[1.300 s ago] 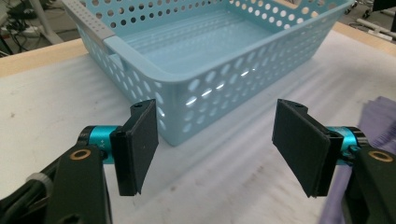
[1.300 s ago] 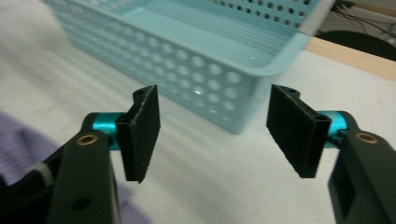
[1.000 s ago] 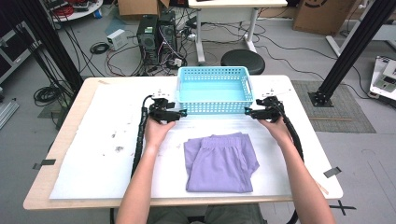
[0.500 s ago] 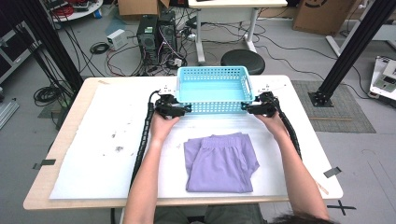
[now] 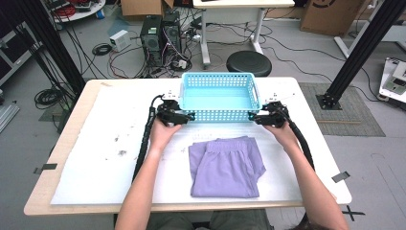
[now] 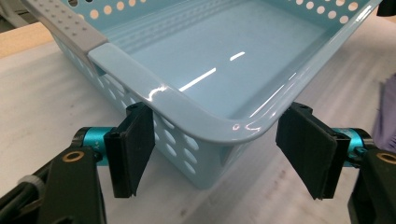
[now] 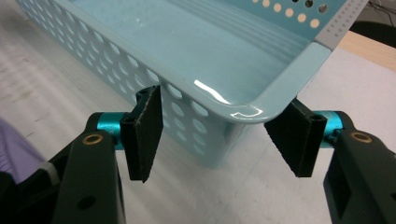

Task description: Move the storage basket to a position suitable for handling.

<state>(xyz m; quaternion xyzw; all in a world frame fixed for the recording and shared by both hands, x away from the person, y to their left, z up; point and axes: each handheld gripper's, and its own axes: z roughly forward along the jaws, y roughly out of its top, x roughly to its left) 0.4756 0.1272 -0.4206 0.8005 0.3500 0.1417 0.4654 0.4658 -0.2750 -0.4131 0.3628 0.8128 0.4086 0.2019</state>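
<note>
both forearms reach flat across the desk [image 5: 76, 158]. the left gripper [image 5: 187, 116] and right gripper [image 5: 253, 118] each straddle a near corner of the blue basket [image 5: 218, 115], which is empty and sits by the far edge. left jaws wide, pads not touching; right jaws have just been closing around their corner, not pressing. folded purple cloth [image 5: 225, 165] lies near the front edge.

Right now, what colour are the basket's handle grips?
Grey, on a light blue basket; the handle grip shows best in the left gripper view.
</note>
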